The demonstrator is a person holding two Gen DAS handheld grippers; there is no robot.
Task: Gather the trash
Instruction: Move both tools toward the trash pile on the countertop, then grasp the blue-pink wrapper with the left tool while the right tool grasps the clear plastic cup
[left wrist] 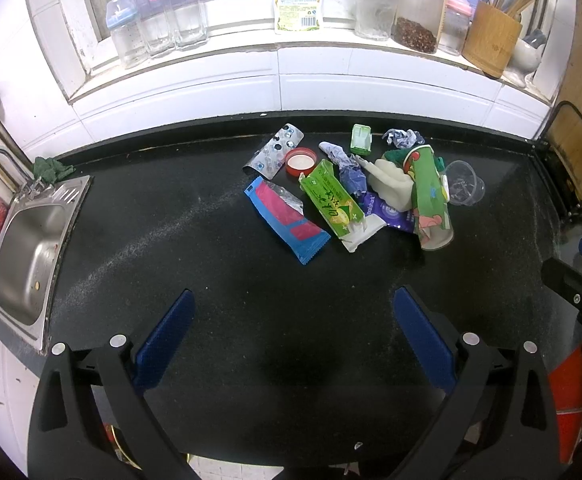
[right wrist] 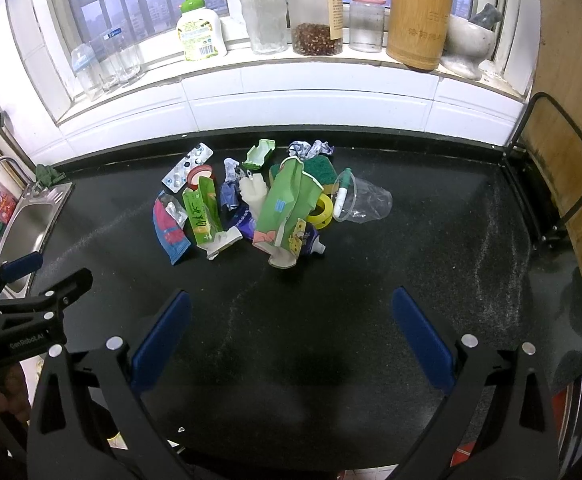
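Note:
A pile of trash lies mid-counter: a blue and pink wrapper [left wrist: 287,216] [right wrist: 169,228], a green carton [left wrist: 331,200] [right wrist: 203,210], a crushed green paper cup [left wrist: 431,196] [right wrist: 287,208], a clear plastic cup [left wrist: 465,188] [right wrist: 365,202], a blister pack [left wrist: 275,152] [right wrist: 187,166], a red lid [left wrist: 301,161], crumpled paper [left wrist: 403,138] [right wrist: 311,148]. My left gripper [left wrist: 293,304] is open and empty, well short of the pile. My right gripper [right wrist: 291,304] is open and empty, also short of it.
A steel sink [left wrist: 27,248] [right wrist: 31,216] is set at the counter's left end. The windowsill holds bottles, jars and a bamboo utensil holder [right wrist: 419,24]. A wooden cutting board in a wire rack [right wrist: 563,160] stands at the right. The black counter [left wrist: 211,260] is dusted with white powder.

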